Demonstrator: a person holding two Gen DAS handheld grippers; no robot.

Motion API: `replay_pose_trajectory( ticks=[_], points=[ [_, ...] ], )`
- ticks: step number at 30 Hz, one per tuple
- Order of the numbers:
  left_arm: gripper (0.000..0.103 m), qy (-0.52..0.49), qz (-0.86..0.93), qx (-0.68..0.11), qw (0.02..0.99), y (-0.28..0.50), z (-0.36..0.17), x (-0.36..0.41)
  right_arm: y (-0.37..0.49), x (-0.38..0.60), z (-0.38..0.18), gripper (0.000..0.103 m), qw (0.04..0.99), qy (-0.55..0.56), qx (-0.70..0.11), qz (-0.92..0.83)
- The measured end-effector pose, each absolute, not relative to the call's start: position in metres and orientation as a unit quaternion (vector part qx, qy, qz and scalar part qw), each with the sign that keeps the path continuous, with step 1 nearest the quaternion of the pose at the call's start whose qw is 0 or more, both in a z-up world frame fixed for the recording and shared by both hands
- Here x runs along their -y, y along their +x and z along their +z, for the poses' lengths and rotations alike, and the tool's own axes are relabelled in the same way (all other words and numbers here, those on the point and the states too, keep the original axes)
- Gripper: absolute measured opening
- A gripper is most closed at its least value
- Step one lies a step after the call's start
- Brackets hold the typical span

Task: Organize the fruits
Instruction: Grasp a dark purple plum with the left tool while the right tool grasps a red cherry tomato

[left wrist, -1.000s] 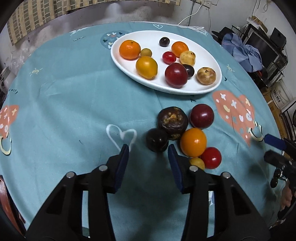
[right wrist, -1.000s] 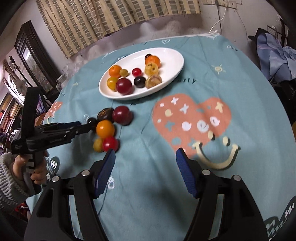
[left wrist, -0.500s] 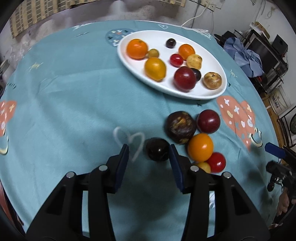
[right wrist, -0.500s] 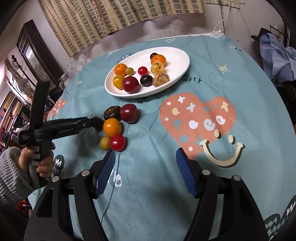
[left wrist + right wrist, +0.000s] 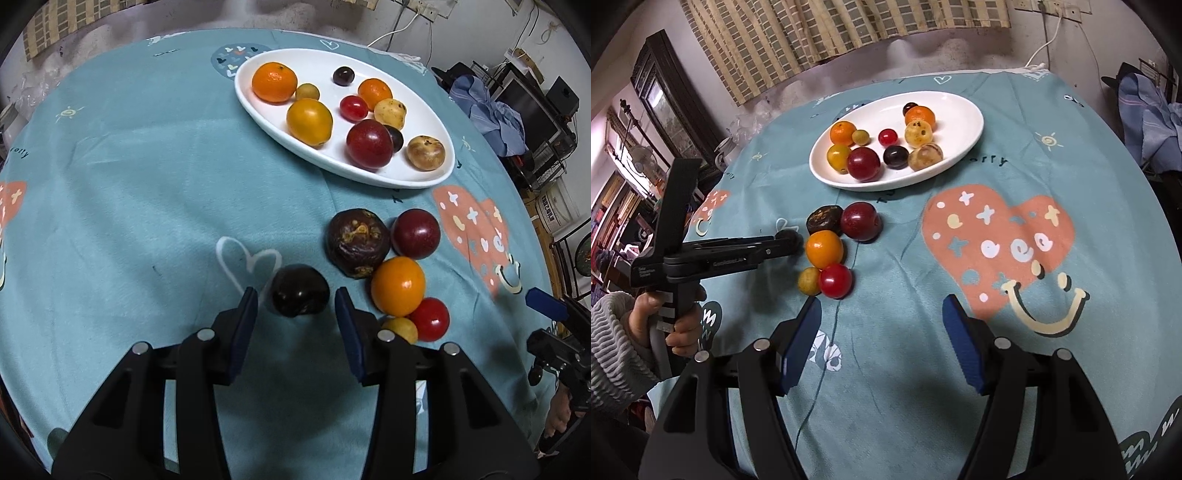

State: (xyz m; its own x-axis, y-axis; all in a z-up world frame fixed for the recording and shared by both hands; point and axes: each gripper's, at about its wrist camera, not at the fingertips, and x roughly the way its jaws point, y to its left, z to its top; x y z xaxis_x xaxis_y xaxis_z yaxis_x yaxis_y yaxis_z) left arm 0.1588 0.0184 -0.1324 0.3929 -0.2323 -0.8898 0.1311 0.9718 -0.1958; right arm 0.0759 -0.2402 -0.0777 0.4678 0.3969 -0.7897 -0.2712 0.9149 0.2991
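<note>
Left gripper (image 5: 295, 299) straddles the dark plum (image 5: 300, 295), which sits at twelve o'clock between the tips; the jaws have just been closing, pads not yet pressing, a sliver of cloth showing each side. Five loose fruits cluster at two o'clock. The white plate (image 5: 424, 177), up at one o'clock, holds nine fruits. Right gripper (image 5: 881, 328) hangs half-open and empty, farther off
</note>
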Motion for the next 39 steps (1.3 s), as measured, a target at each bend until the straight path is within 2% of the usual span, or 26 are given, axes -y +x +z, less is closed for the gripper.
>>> replay_pose_trajectory(
  ticks=[5,13,17,20,22,26,31,33,34,39],
  points=[
    [0.034,-0.047,-0.111,-0.539,0.834,0.162,-0.134,-0.017,0.076,0.241,-0.08,0.068,0.855,0.062,-0.478,0.191],
    [0.033,-0.073,-0.102,-0.529,0.84,0.142,-0.124,-0.036,0.085,0.207,-0.092,0.068,0.843,0.005,-0.486,0.231],
    [0.033,-0.081,-0.097,-0.525,0.841,0.13,-0.117,-0.046,0.098,0.189,-0.101,0.061,0.831,-0.002,-0.494,0.255],
    [0.033,-0.087,-0.093,-0.524,0.842,0.122,-0.115,-0.051,0.108,0.18,-0.107,0.051,0.822,0.001,-0.503,0.266],
    [0.033,-0.09,-0.09,-0.523,0.843,0.119,-0.114,-0.054,0.115,0.176,-0.111,0.051,0.821,0.003,-0.507,0.264],
    [0.033,-0.094,-0.085,-0.525,0.842,0.117,-0.116,-0.055,0.121,0.17,-0.118,0.041,0.811,0.001,-0.52,0.268],
    [0.033,-0.091,-0.09,-0.529,0.839,0.117,-0.119,-0.051,0.122,0.169,-0.125,0.039,0.808,0.017,-0.526,0.267],
    [0.033,-0.088,-0.094,-0.531,0.838,0.117,-0.12,-0.049,0.122,0.169,-0.126,0.037,0.807,0.021,-0.526,0.268],
    [0.033,-0.088,-0.095,-0.532,0.837,0.117,-0.121,-0.047,0.121,0.169,-0.126,0.032,0.805,0.024,-0.527,0.271],
    [0.033,-0.083,-0.102,-0.538,0.832,0.115,-0.125,-0.04,0.119,0.171,-0.126,0.029,0.803,0.035,-0.53,0.271]
  ],
)
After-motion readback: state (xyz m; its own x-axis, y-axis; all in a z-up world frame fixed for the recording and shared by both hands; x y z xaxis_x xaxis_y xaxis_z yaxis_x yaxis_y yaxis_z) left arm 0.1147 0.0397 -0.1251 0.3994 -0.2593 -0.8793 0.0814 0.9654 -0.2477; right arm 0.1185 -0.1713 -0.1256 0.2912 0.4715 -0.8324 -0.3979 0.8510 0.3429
